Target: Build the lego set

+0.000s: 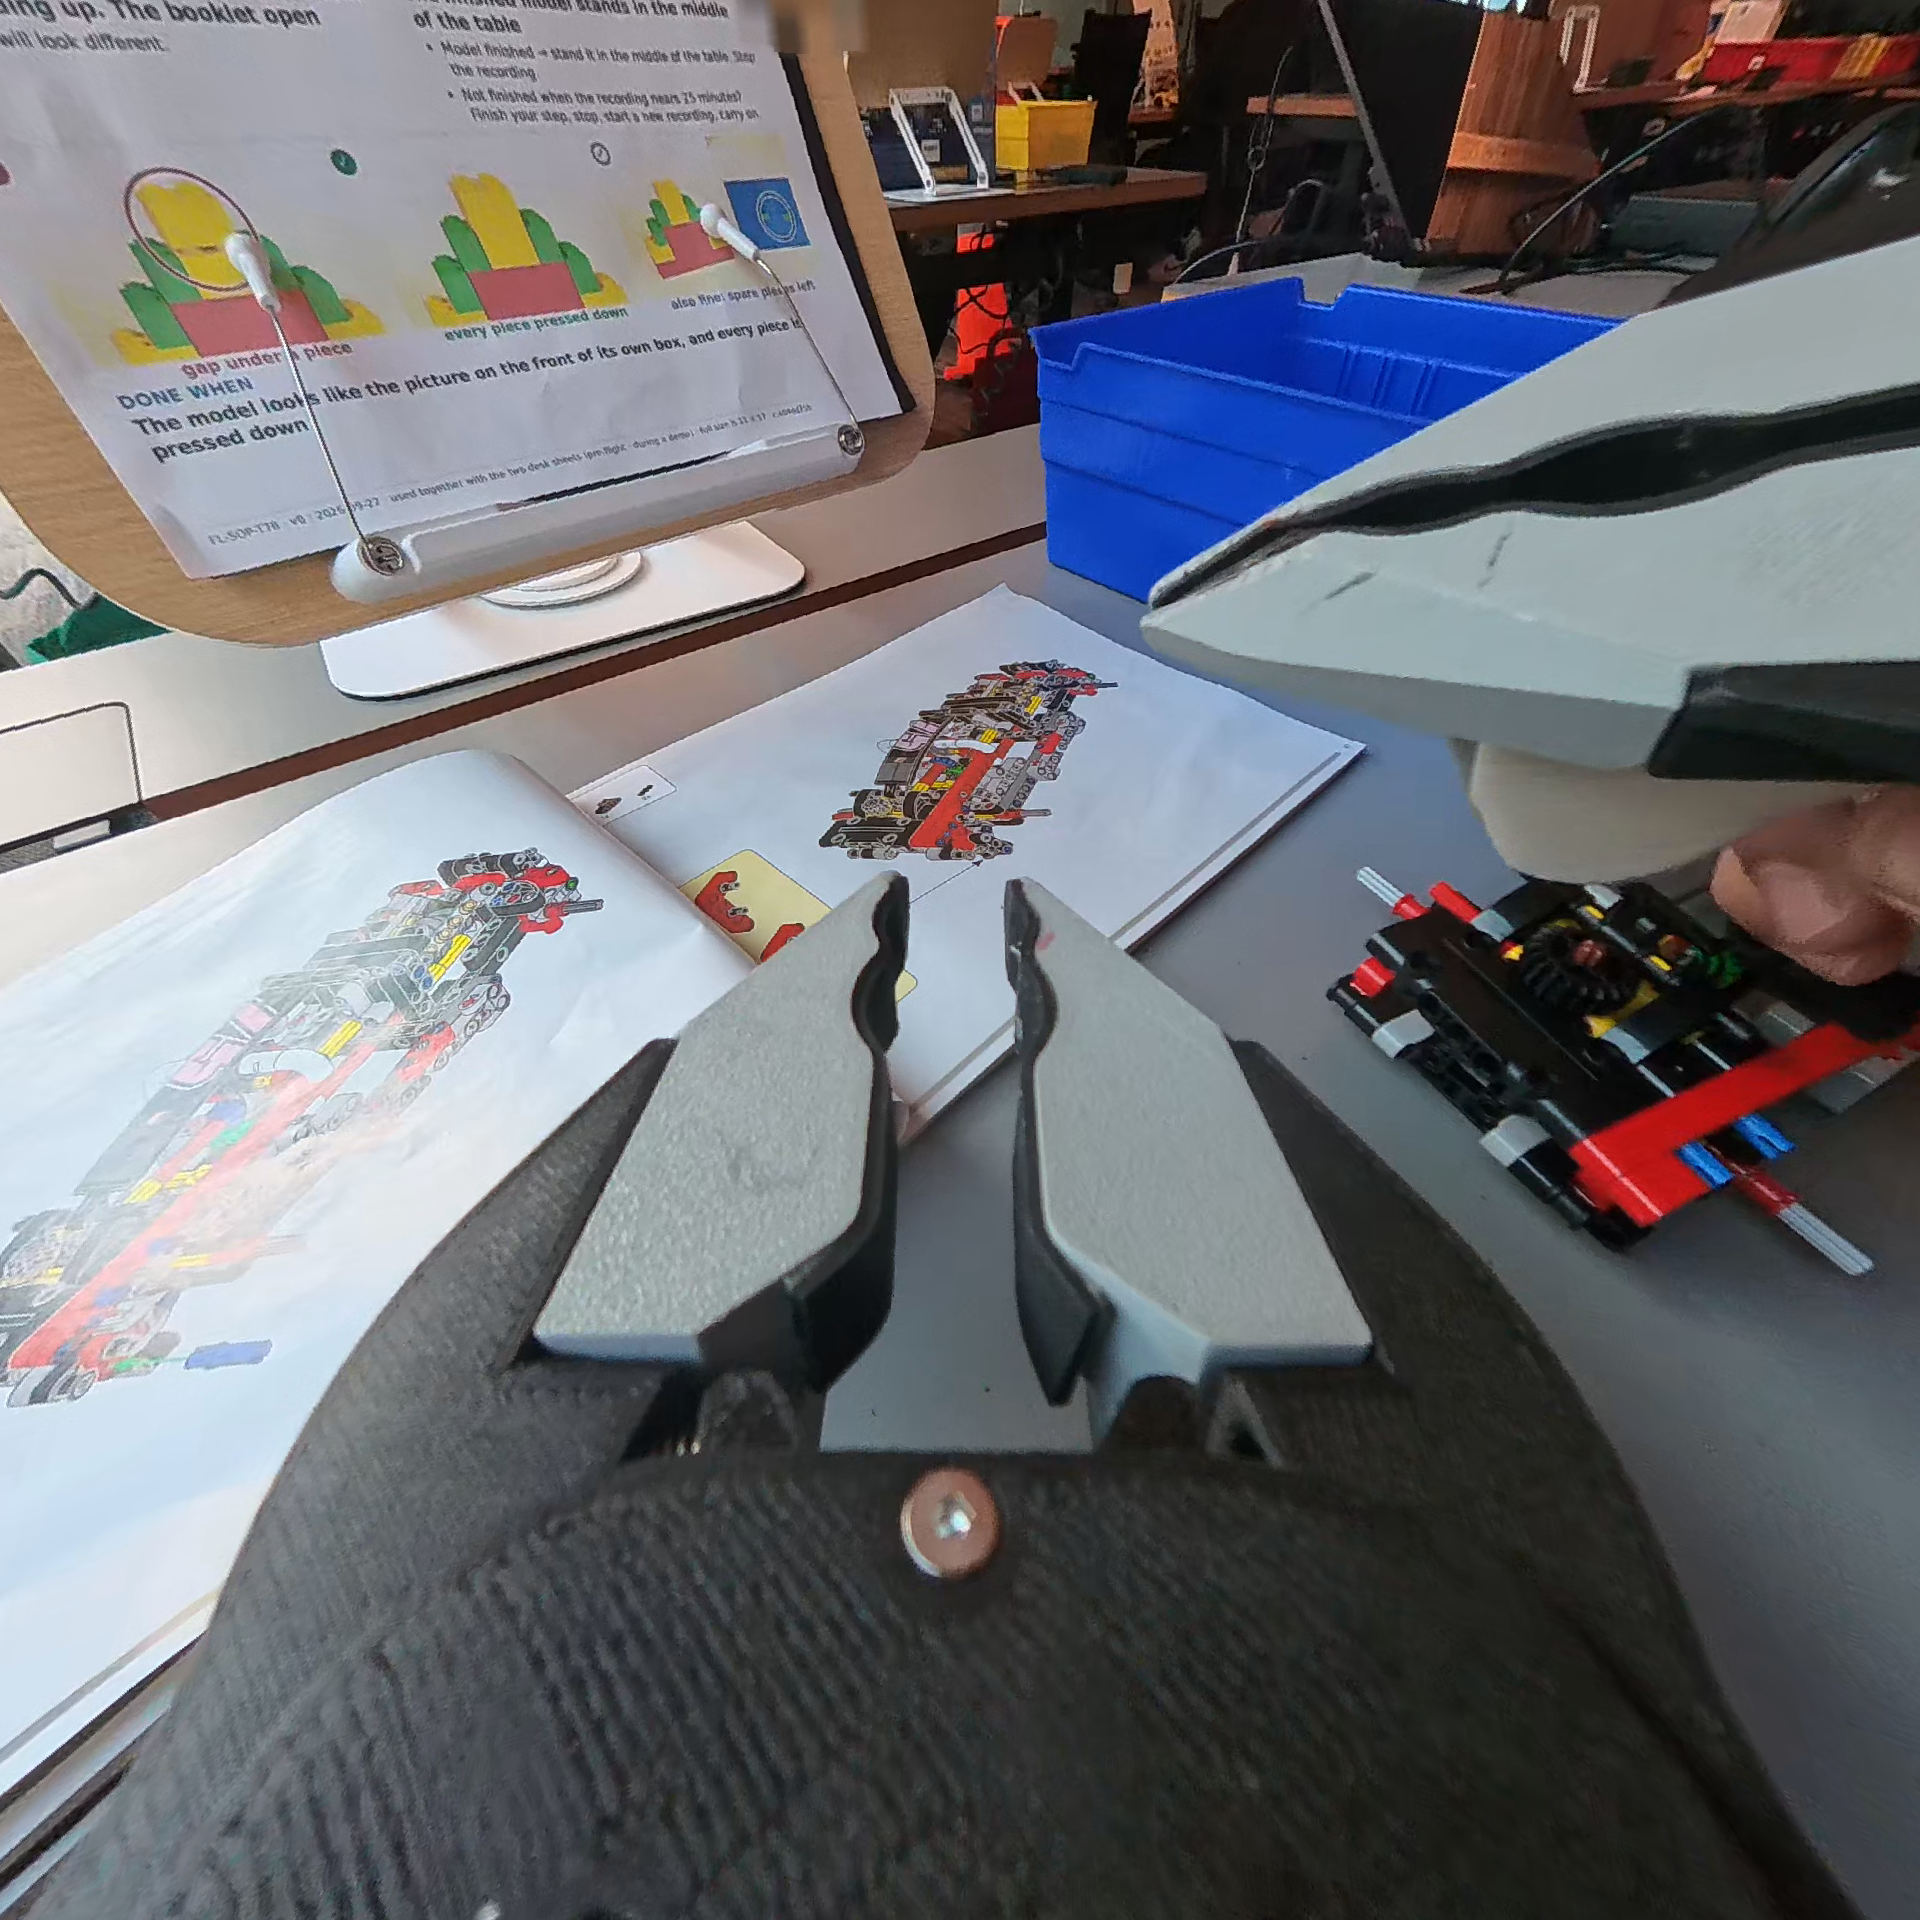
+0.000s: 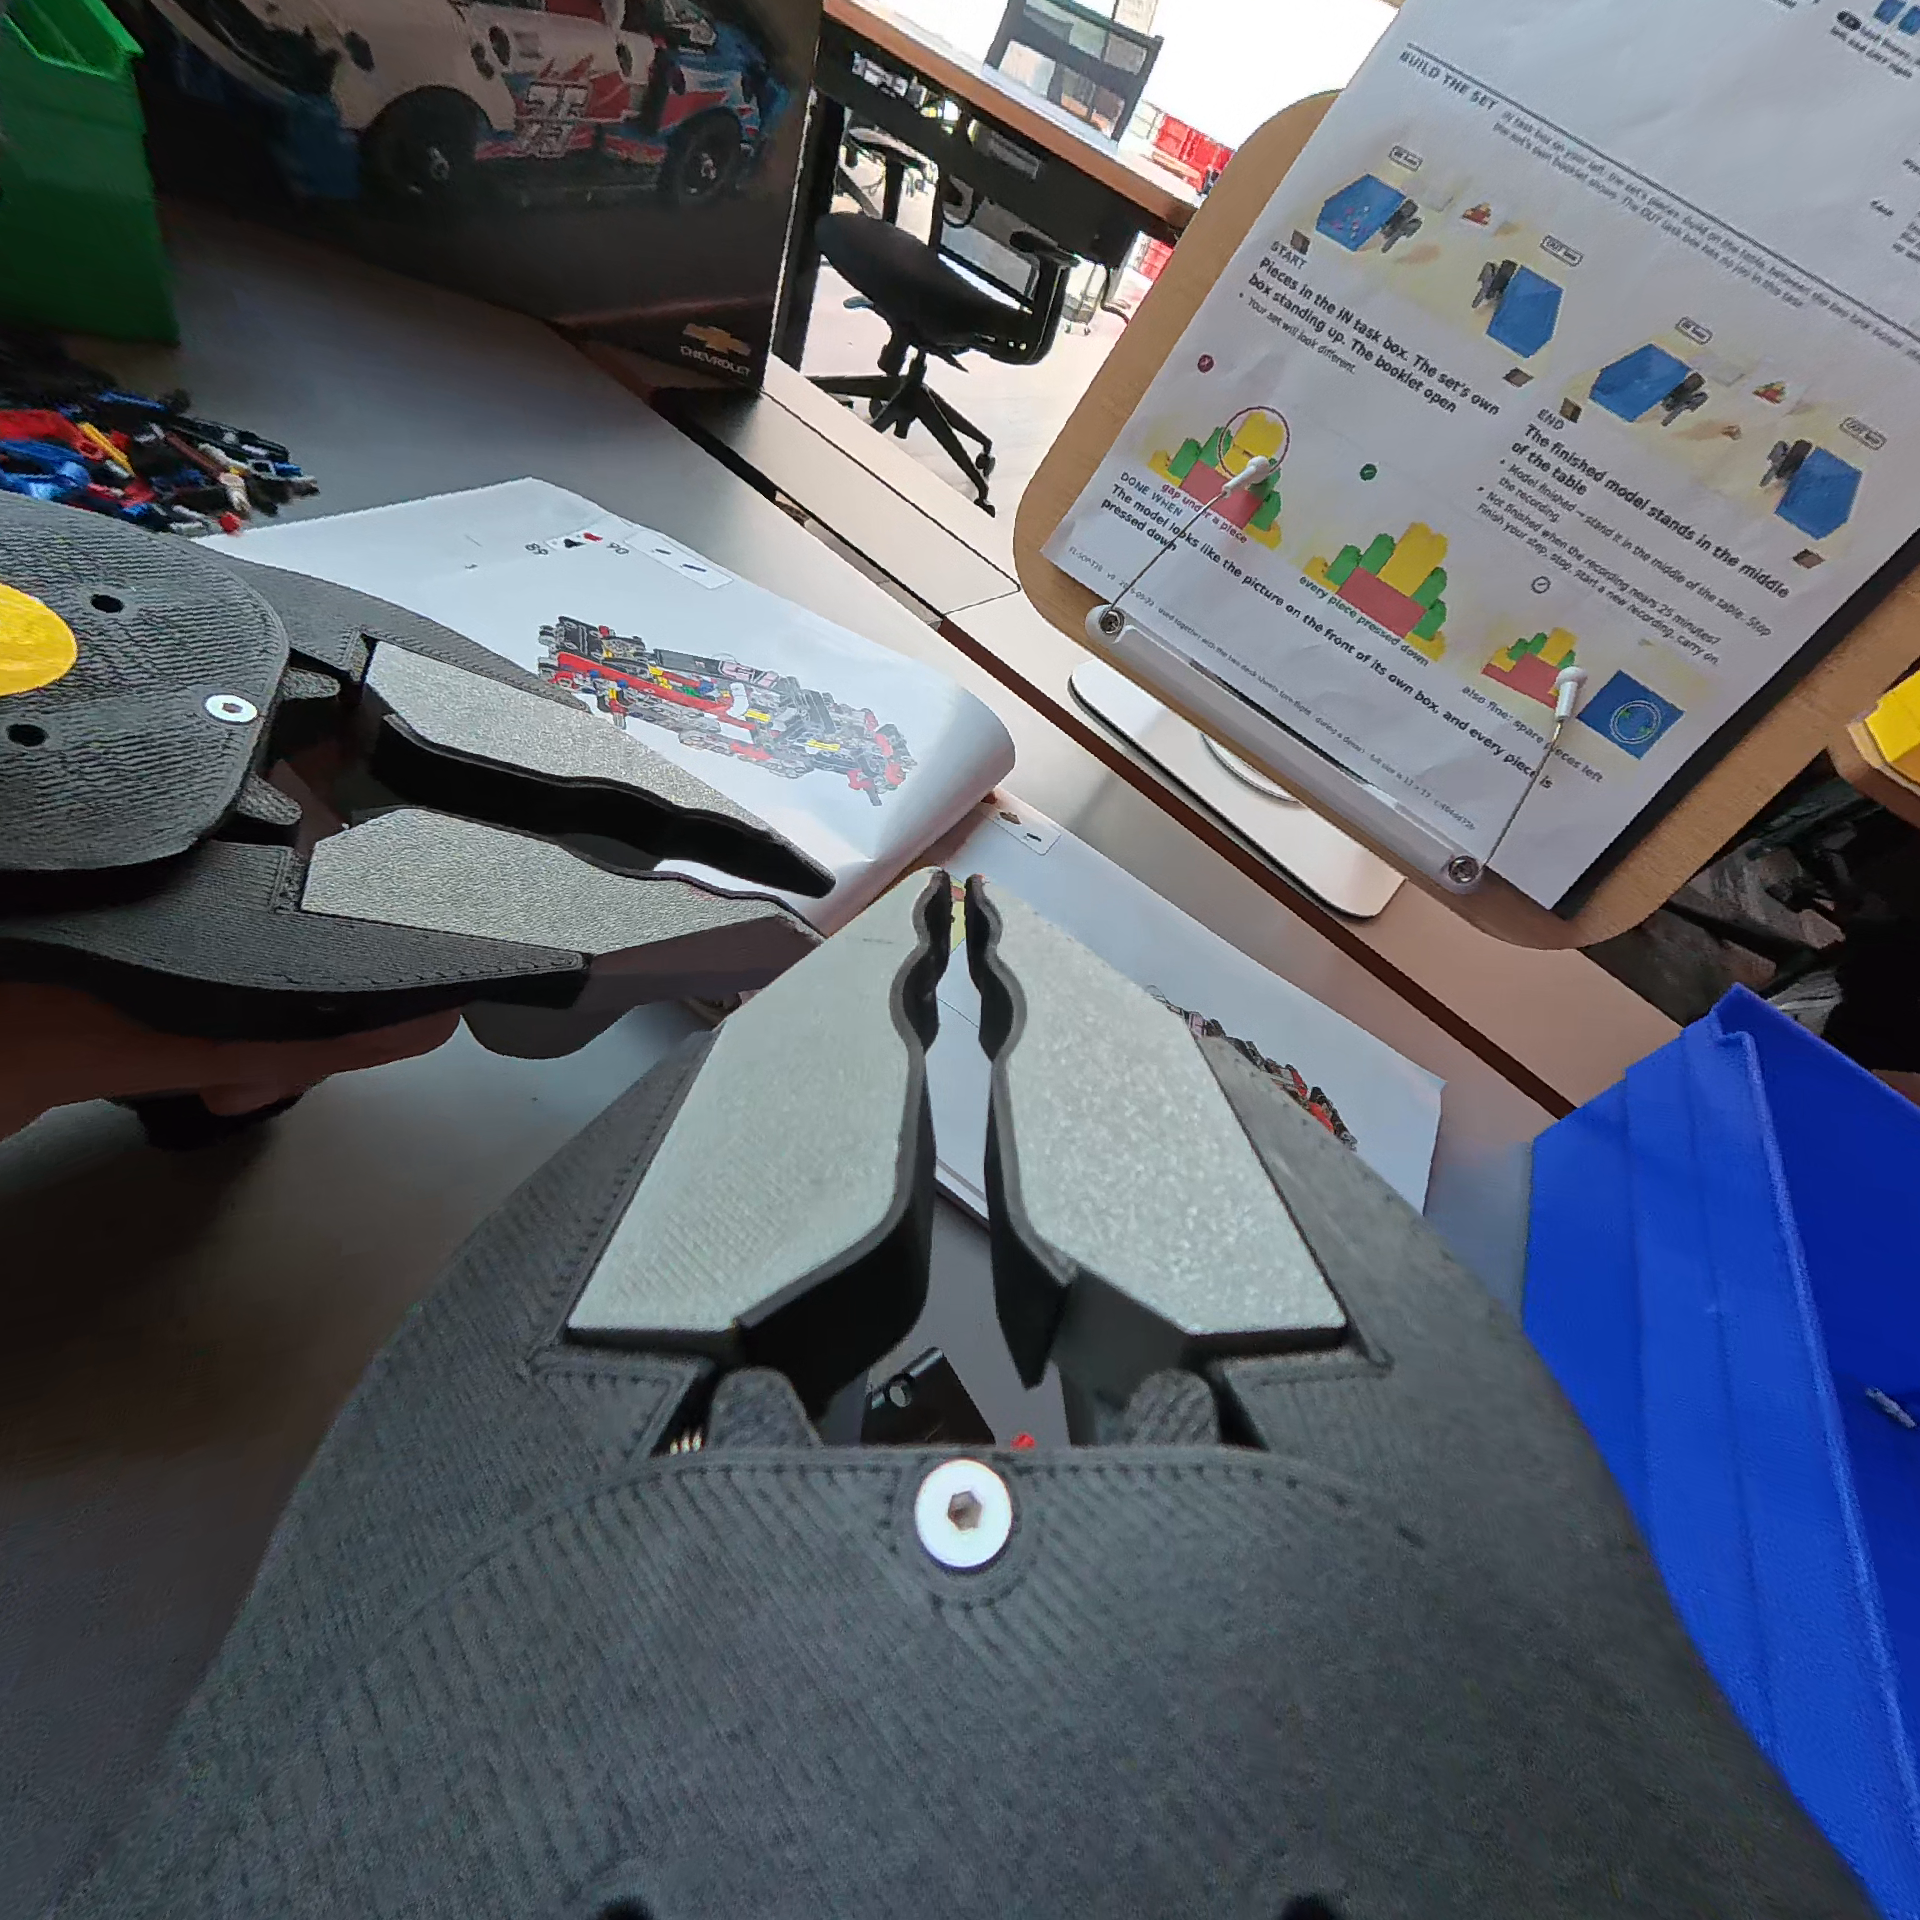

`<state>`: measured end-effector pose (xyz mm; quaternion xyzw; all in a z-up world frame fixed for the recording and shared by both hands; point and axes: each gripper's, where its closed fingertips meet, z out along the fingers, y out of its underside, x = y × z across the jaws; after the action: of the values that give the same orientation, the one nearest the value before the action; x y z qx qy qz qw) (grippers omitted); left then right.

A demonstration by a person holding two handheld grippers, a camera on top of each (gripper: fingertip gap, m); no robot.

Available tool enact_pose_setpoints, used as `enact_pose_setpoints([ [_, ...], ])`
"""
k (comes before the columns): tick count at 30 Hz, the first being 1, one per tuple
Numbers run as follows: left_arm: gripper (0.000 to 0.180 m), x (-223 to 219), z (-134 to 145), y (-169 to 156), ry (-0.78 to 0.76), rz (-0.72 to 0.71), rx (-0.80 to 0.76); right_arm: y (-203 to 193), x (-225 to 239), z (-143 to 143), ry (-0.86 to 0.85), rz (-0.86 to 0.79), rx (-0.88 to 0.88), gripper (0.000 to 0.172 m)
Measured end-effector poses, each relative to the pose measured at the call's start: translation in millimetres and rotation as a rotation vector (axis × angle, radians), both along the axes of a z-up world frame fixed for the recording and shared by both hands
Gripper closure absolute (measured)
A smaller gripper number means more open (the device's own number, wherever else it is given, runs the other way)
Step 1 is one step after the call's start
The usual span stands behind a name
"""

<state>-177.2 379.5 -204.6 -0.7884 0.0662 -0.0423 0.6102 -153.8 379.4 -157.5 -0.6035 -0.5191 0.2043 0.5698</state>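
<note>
Left gripper point(image 1: 956, 904) hovers low over the open instruction booklet point(image 1: 436, 1039), fingers level and pointing toward 12 o'clock, tips above the right-hand page. Jaws slightly apart, page showing through the gap, nothing between the pads. In the right wrist view the same gripper point(image 2: 800, 894) comes in from 9 o'clock, a hand point(image 2: 208, 1049) under it, fingers slanting toward 4 o'clock with a narrow slot between them.

Right gripper point(image 2: 958, 888) sits higher, tipped down at the booklet's point(image 2: 790, 665) gutter. Its wavy pads stand nearly together, only a thin slit at the tips, and grip nothing. From the left wrist view it enters at 2 o'clock point(image 1: 1153, 613), fingers closed on each other and aimed toward 9 o'clock.

Part-built model point(image 1: 1600, 1049), black, red and grey, lies on the grey table point(image 1: 1299, 1039) at 3 o'clock of the left gripper, just below the right gripper and next to that hand's fingers point(image 1: 1818, 894). Its long axis runs roughly 10 to 4 o'clock, white axle ends sticking out at both ends.

Blue bin point(image 1: 1195, 416) at 1 o'clock, beyond the booklet. Sheet stand point(image 1: 468, 312) at 11 o'clock. Loose pieces point(image 2: 135, 457) heaped at 10 o'clock in the right wrist view.
</note>
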Motion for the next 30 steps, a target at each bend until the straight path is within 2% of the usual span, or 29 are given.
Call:
enact_pose_setpoints([
  [2, 0.165, 1, 0, 0, -0.005, -0.003, 0.0, 0, 0, -1, 0.002, 0.002, -0.005, 0.172],
  [4, 0.165, 2, 0, 0, -0.004, -0.004, 0.001, -4, -2, -1, 0.002, 0.033, -0.011, 0.152],
  [16, 0.168, 11, 2, -1, -0.02, -0.021, 0.009, -1, 0, 5, 0.046, 0.014, -0.027, 0.144],
  [22, 0.169, 27, 6, 1, -0.021, -0.044, 0.038, -4, -3, 1, 0.049, 0.04, -0.06, 0.128],
  [30, 0.169, 40, 20, -6, -0.025, -0.078, 0.081, 7, 9, 9, 0.089, -0.014, -0.055, 0.127],
])
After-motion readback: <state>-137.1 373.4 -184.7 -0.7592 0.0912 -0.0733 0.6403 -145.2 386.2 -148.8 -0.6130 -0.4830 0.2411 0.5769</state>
